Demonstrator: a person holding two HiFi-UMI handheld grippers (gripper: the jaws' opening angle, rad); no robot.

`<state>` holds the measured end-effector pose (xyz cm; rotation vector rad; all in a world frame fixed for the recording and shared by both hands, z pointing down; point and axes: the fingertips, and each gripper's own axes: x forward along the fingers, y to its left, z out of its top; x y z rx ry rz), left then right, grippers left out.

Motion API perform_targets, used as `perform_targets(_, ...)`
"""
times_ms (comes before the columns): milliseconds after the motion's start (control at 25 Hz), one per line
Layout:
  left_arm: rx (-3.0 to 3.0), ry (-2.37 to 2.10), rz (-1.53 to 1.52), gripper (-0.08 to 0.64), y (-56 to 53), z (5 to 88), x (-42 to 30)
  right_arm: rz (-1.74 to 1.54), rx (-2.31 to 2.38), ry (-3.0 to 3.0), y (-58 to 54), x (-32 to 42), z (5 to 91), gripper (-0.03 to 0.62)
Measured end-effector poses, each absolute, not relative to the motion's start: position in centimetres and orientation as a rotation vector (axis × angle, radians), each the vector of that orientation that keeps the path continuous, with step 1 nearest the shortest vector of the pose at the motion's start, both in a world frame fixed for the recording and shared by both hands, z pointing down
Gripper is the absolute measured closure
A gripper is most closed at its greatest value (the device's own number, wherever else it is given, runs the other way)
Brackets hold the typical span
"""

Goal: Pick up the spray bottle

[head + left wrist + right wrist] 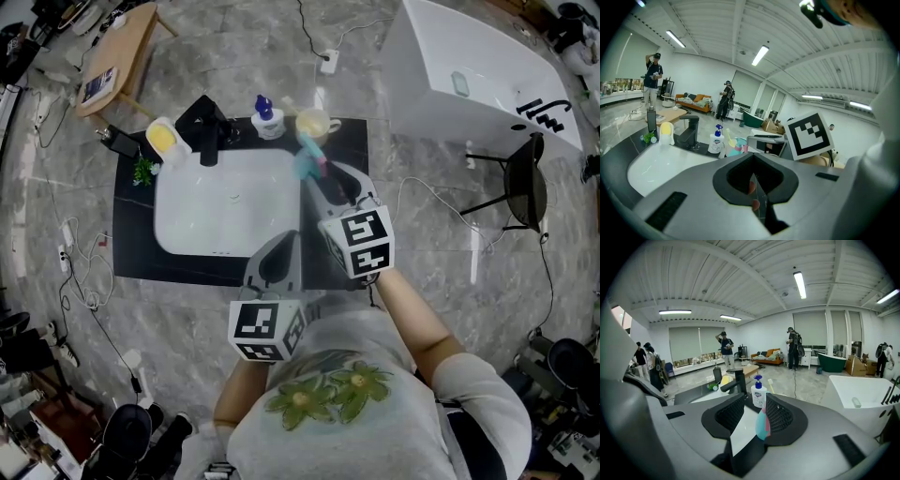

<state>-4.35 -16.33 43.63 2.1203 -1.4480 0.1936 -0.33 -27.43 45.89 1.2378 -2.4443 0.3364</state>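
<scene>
The teal spray bottle [307, 161] with a pink trigger stands on the black counter [131, 234], just right of the white sink [225, 211]. My right gripper [333, 180] reaches over the counter to it. In the right gripper view the bottle [762, 424] sits between the jaws, close against the right pad, with a clear gap to the left pad, so the right gripper [754, 411] is open. My left gripper [277, 261] hangs at the sink's near edge, apart from the bottle. Its jaws [757, 190] meet along a thin line with nothing between them.
Along the back of the sink stand a black faucet [208, 131], a yellow bottle [162, 139], a white soap pump [267, 117] and a cup [314, 122] holding a toothbrush. A white bathtub [478, 70] and a black stool [525, 187] are to the right. People stand far off.
</scene>
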Motion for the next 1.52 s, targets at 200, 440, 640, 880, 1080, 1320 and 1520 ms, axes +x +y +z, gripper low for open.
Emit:
perform_targets(200,2.107,-1.445,0.21,0.551,-16.0,44.1,-4.7,0.327,1.255,-2.416,-28.2,-0.2,46.8,0.465)
perform_targets(440,2.093,-1.438,0.225,0.551,-15.9,44.7,-5.1,0.322,1.27,-2.392,-29.3,-0.4,47.7,0.465)
perform_targets(640,2.074,-1.438,0.238,0.551,-15.9,45.3,-5.8,0.317,1.272,-2.379,-30.3,-0.7,48.3,0.465)
perform_targets(880,2.053,-1.429,0.245,0.551,-16.1,45.8,-6.2,0.319,1.27,-2.364,-31.2,-1.0,49.2,0.465)
perform_targets(1080,2.044,-1.424,0.248,0.551,-16.5,46.0,-6.4,0.33,1.266,-2.357,-31.8,-1.4,49.8,0.465)
perform_targets(1320,2.04,-1.42,0.245,0.551,-16.9,46.3,-6.6,0.344,1.289,-2.341,-32.5,-1.3,50.4,0.465)
perform_targets(1520,2.046,-1.418,0.245,0.551,-17.2,46.3,-6.6,0.362,1.28,-2.334,-32.7,-1.4,51.0,0.466)
